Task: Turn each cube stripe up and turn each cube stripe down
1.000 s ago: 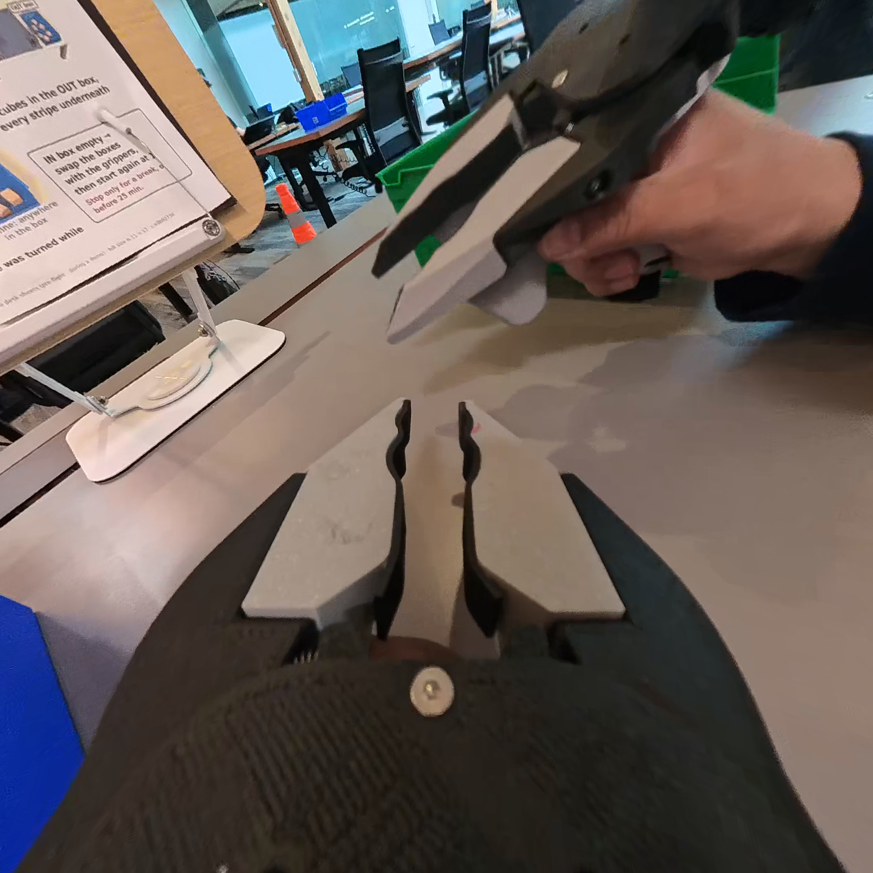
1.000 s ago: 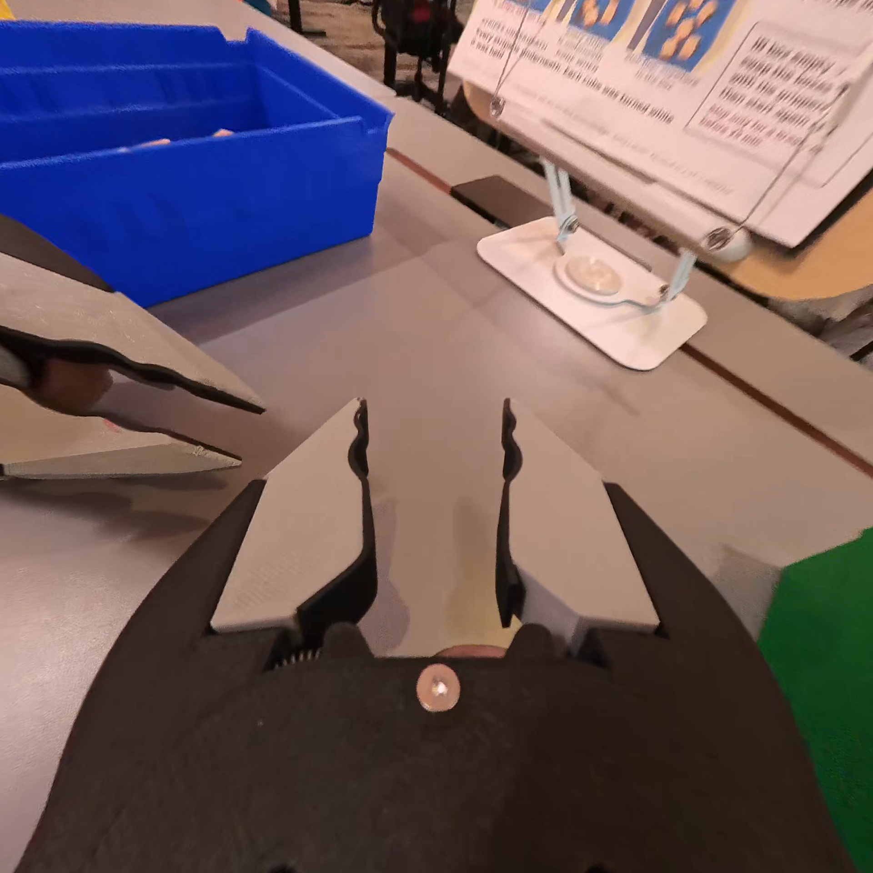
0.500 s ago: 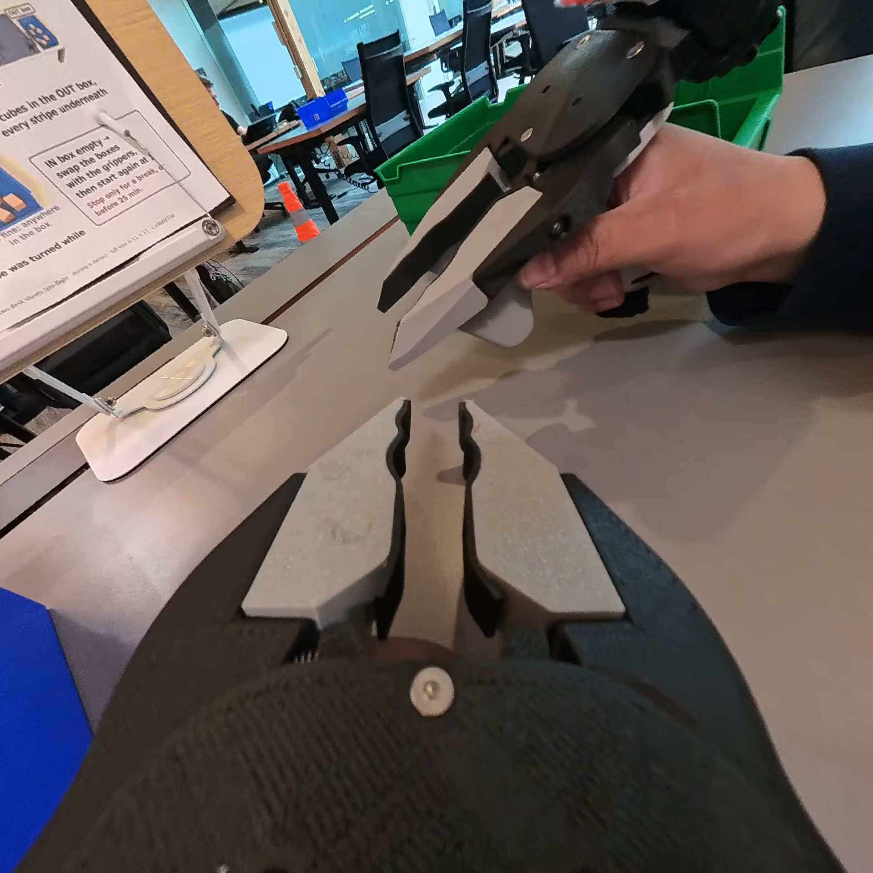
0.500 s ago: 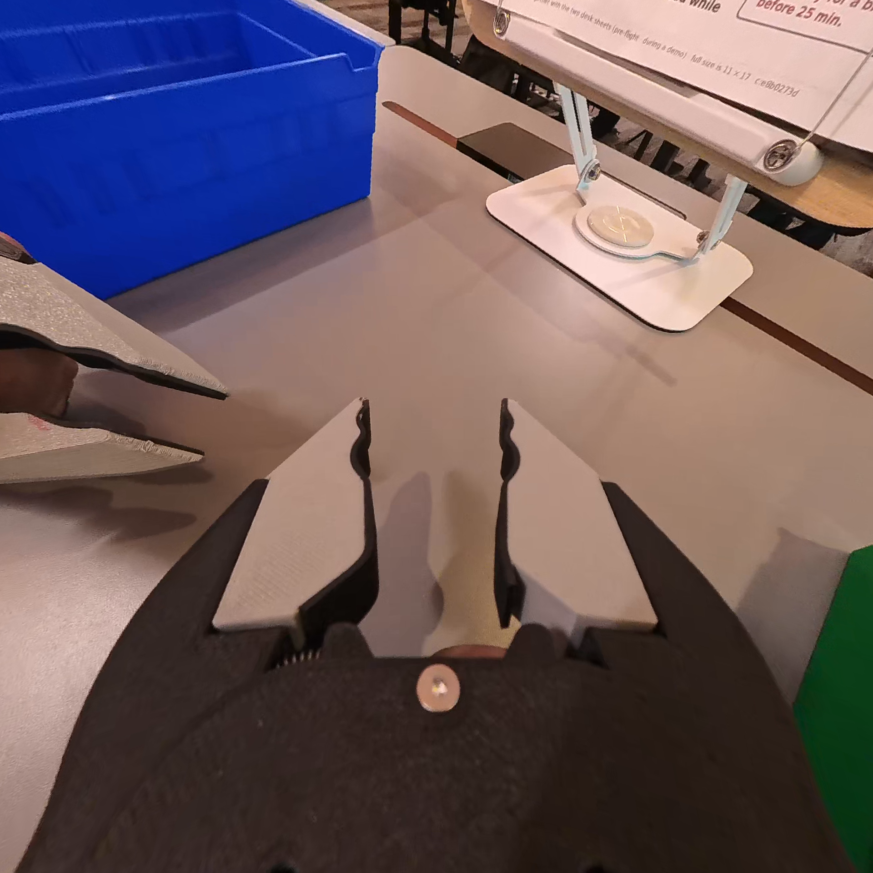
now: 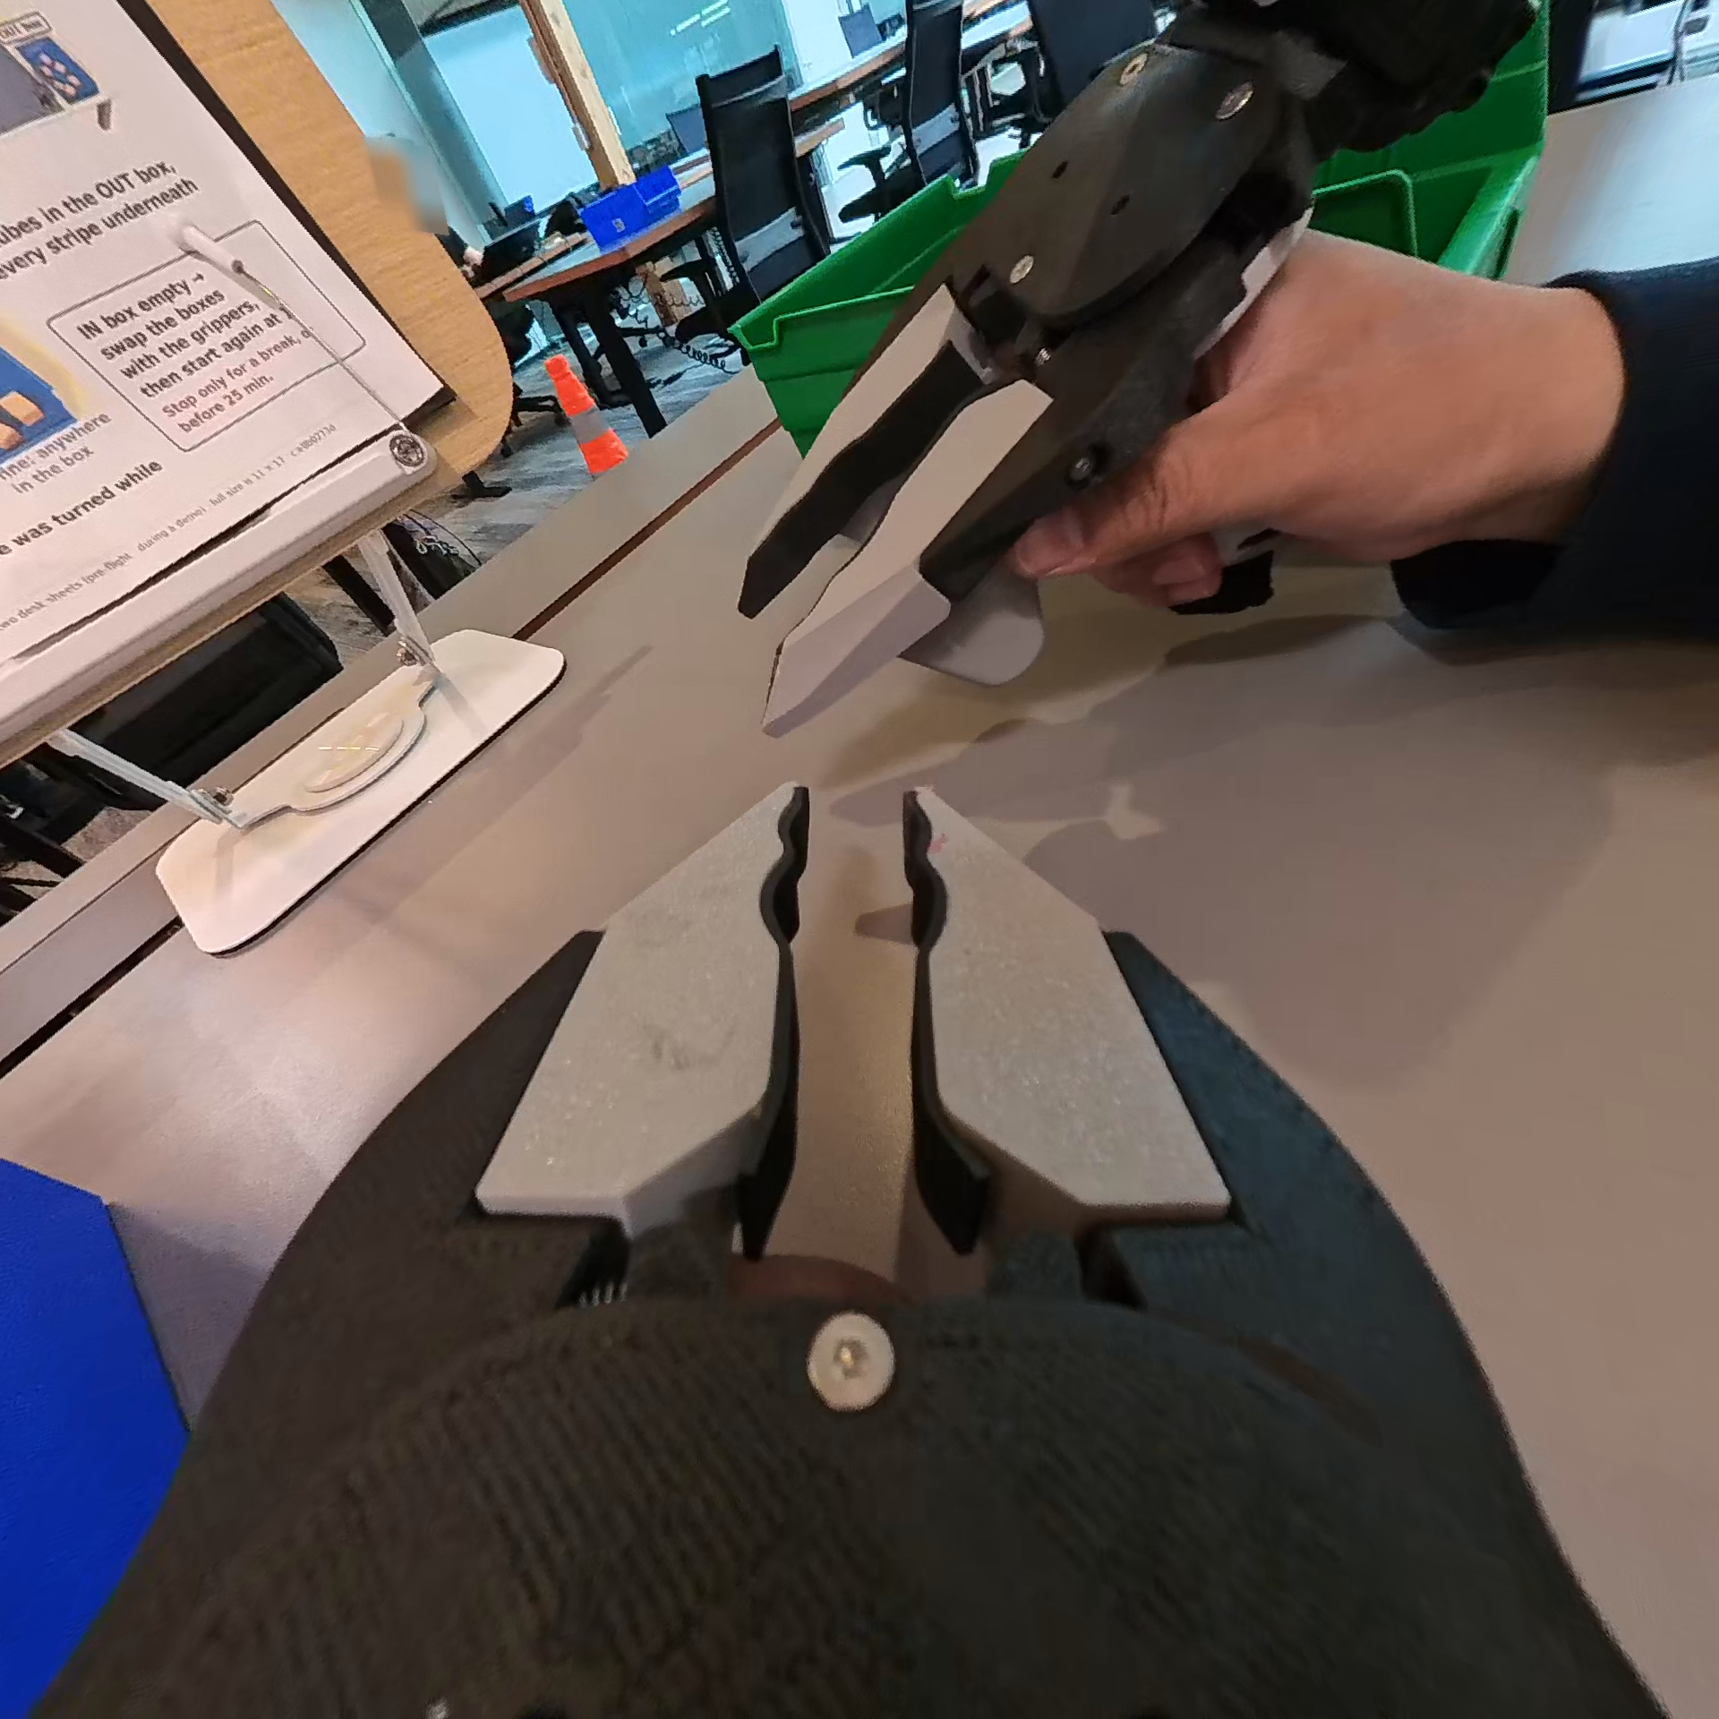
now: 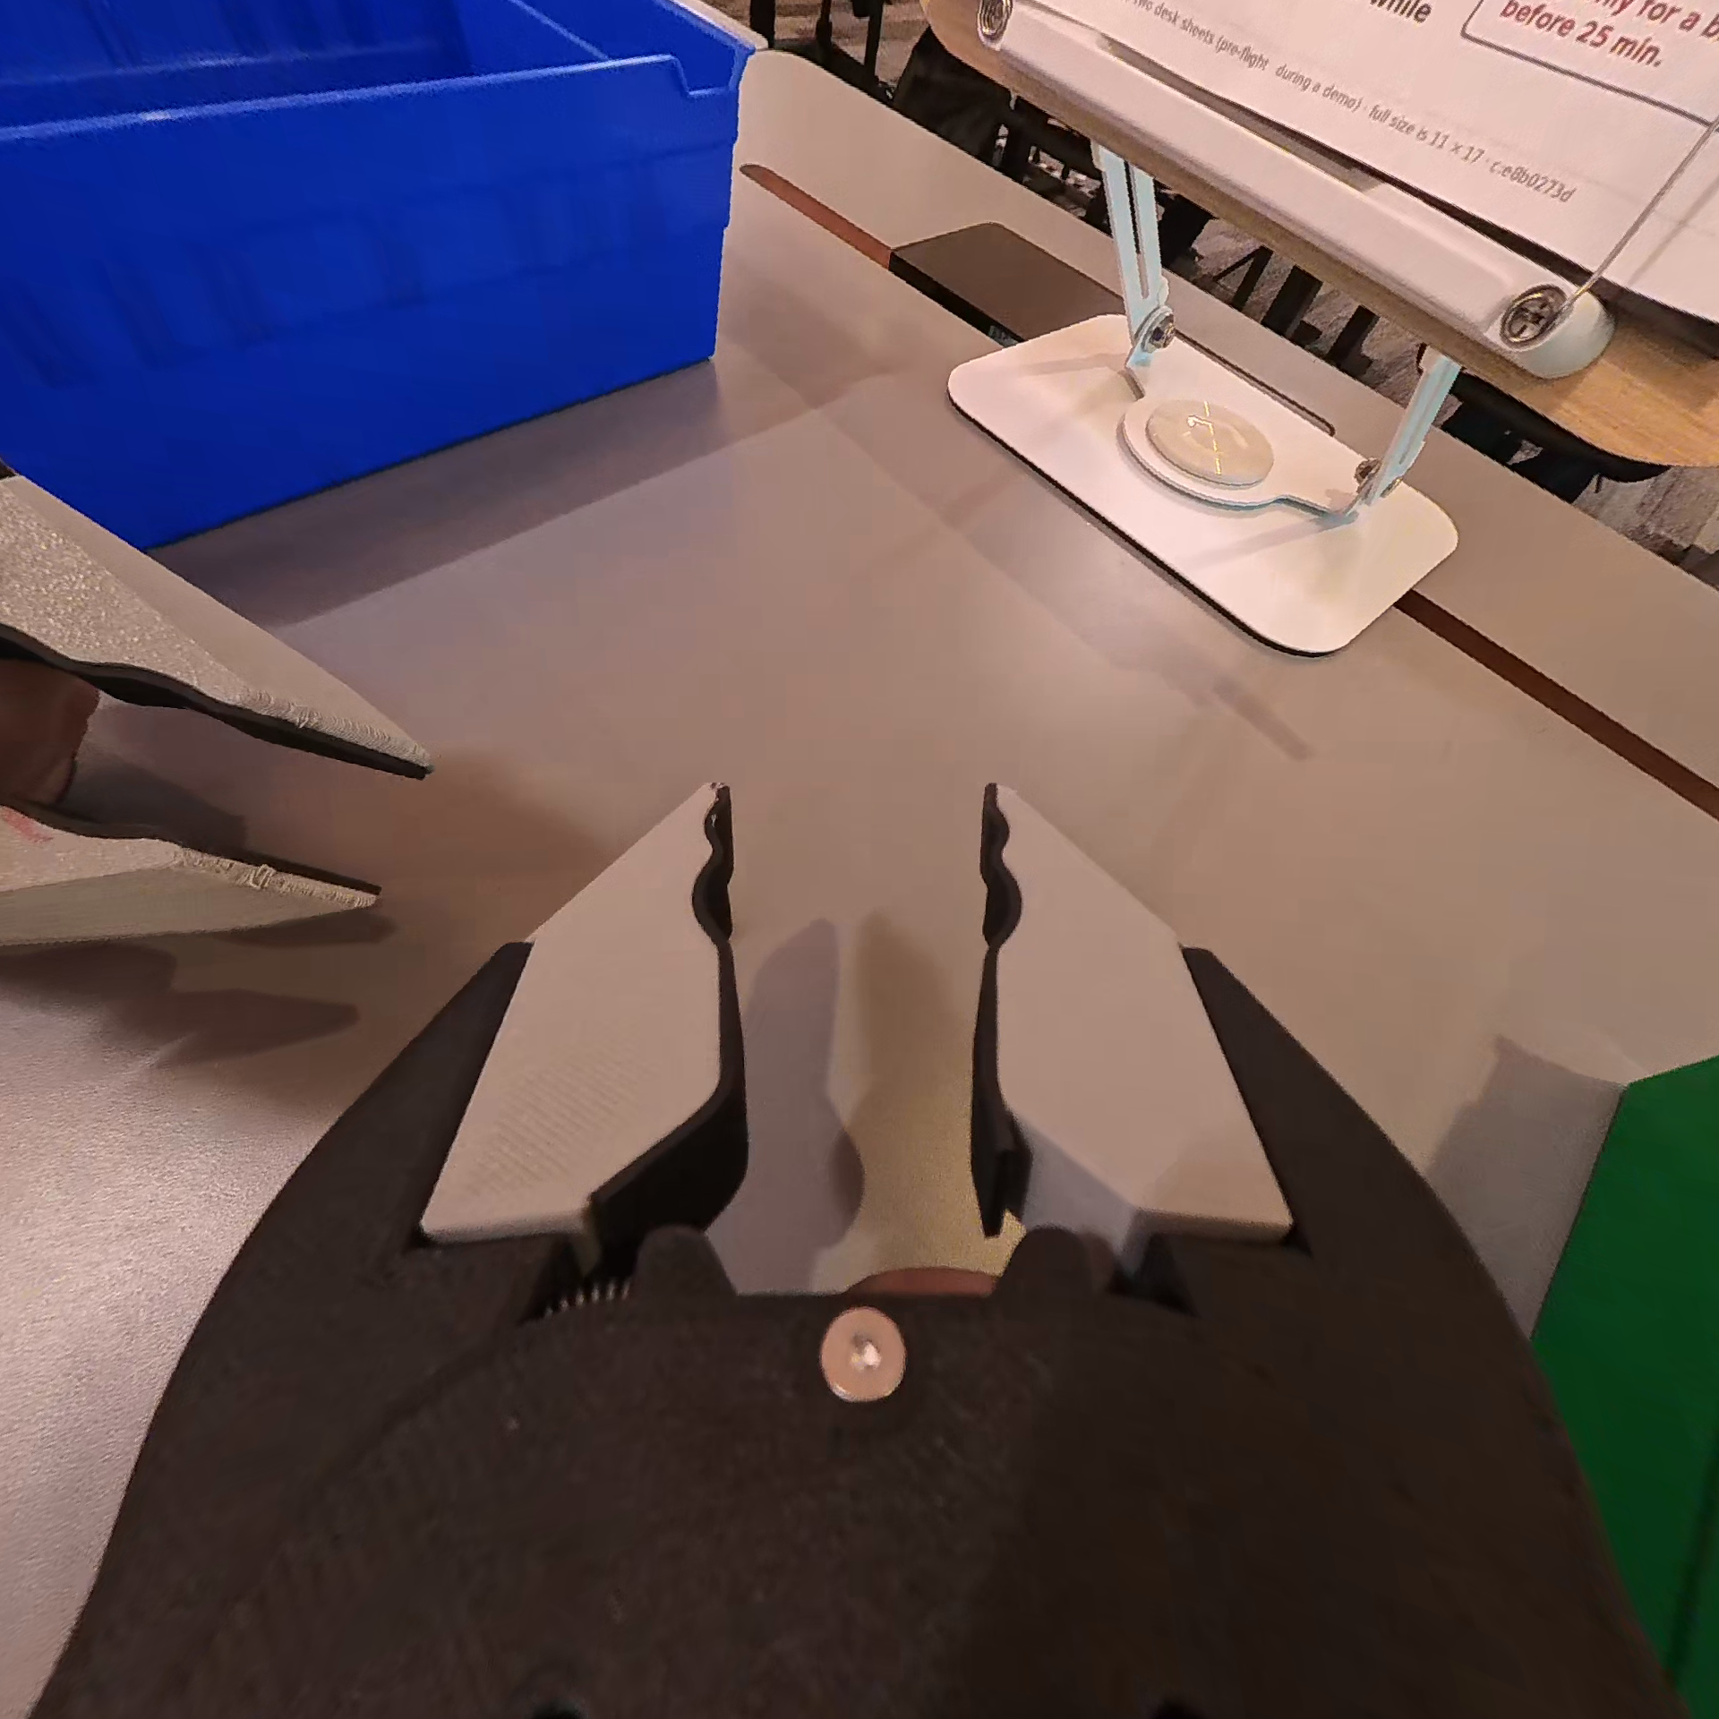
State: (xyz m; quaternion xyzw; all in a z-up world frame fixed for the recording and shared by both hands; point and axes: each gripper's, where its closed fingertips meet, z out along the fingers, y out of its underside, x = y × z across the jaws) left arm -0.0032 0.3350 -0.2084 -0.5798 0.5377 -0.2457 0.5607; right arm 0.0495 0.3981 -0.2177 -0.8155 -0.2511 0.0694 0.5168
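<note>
While both jaws stand apart with nothing between them, left gripper hovers narrowly parted over grey tabletop | right gripper gapes wider, a hand holding it | blue plastic bin far left | green plastic bin right | white document stand far | cubes not visible.

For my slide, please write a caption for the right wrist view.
Open right gripper above bare grey table, blue bin and document stand ahead.
</note>
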